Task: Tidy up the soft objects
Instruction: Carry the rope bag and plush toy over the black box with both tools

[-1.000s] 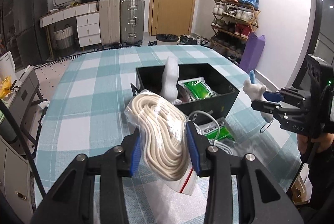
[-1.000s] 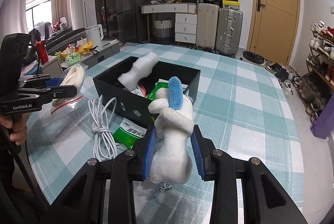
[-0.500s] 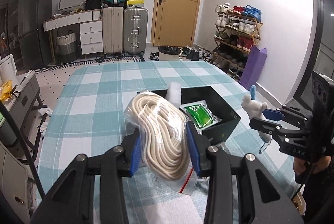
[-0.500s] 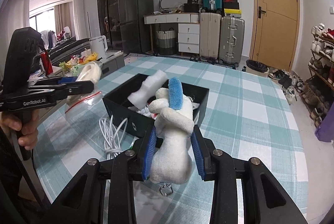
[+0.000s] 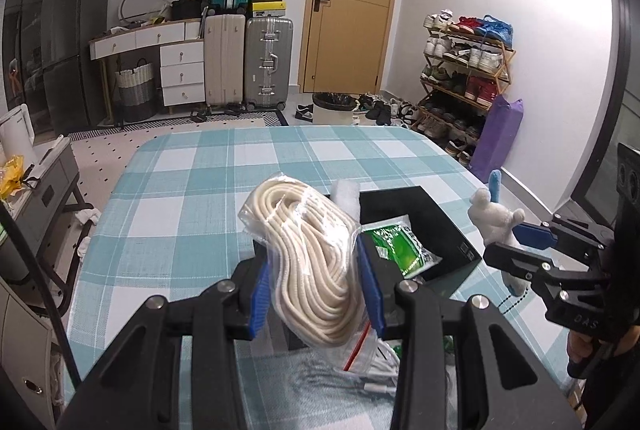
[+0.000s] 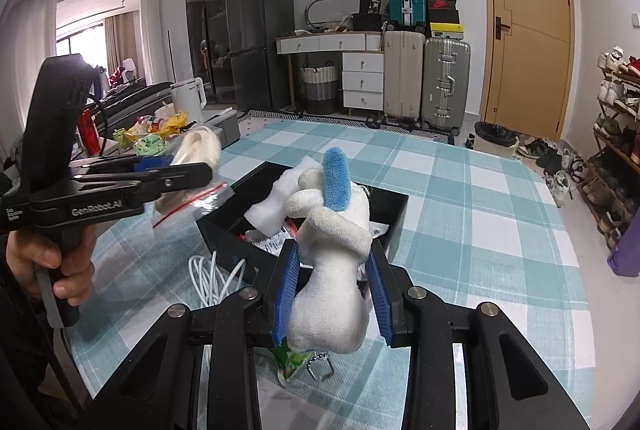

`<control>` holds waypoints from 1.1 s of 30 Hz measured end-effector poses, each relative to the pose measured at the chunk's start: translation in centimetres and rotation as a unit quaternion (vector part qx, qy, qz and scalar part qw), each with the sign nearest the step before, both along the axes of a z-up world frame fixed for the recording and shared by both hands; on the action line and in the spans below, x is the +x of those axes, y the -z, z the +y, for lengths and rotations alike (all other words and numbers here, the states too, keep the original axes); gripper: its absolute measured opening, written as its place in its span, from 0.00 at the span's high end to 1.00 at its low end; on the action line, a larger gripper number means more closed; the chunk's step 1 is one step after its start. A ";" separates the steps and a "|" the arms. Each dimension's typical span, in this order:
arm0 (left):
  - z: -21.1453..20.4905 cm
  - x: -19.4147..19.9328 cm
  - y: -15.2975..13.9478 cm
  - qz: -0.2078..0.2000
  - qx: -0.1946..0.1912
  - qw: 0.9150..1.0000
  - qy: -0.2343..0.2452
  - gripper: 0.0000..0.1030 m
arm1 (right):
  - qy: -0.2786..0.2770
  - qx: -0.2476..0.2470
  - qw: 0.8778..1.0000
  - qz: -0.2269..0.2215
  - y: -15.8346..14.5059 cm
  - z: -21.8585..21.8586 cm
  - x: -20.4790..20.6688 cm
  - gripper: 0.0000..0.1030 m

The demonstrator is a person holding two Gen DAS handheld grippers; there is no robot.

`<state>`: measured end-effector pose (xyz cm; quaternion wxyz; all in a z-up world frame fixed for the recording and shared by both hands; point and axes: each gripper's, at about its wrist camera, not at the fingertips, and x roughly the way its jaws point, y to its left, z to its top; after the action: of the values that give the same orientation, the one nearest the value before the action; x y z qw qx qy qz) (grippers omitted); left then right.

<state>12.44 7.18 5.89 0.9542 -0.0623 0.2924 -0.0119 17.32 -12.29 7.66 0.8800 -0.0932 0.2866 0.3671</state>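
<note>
My left gripper (image 5: 316,282) is shut on a clear zip bag of cream rope (image 5: 312,250), held above the checked table in front of the black box (image 5: 432,226). The box holds a green packet (image 5: 400,246) and a white foam piece (image 5: 345,191). My right gripper (image 6: 332,290) is shut on a white plush toy with a blue ear (image 6: 332,242), raised over the near side of the box (image 6: 224,234). In the left wrist view the plush toy (image 5: 494,220) and right gripper (image 5: 520,242) hang to the right of the box. The right wrist view shows the left gripper (image 6: 188,171) with the rope bag (image 6: 196,153) at the left.
A white cable (image 6: 212,278) lies on the teal checked tablecloth (image 6: 460,222) beside the box, and a green packet (image 6: 294,362) lies under the plush toy. A side table with clutter (image 6: 160,133) stands left of the table. Suitcases (image 5: 248,61), a door and a shoe rack (image 5: 460,69) line the far walls.
Both grippers have risen and drawn back from the box, each still holding its object. The box now sits lower and further behind the rope bag and the plush toy.
</note>
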 end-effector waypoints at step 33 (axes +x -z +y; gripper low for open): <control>-0.7 5.5 2.9 0.041 0.008 0.999 0.007 0.63 | -0.015 -0.008 1.000 0.013 2.0 4.0 4.8 0.67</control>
<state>17.95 6.44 3.04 0.9418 -0.0530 0.3318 -0.0134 22.10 -8.34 5.69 0.8700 -0.1000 0.2998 0.3786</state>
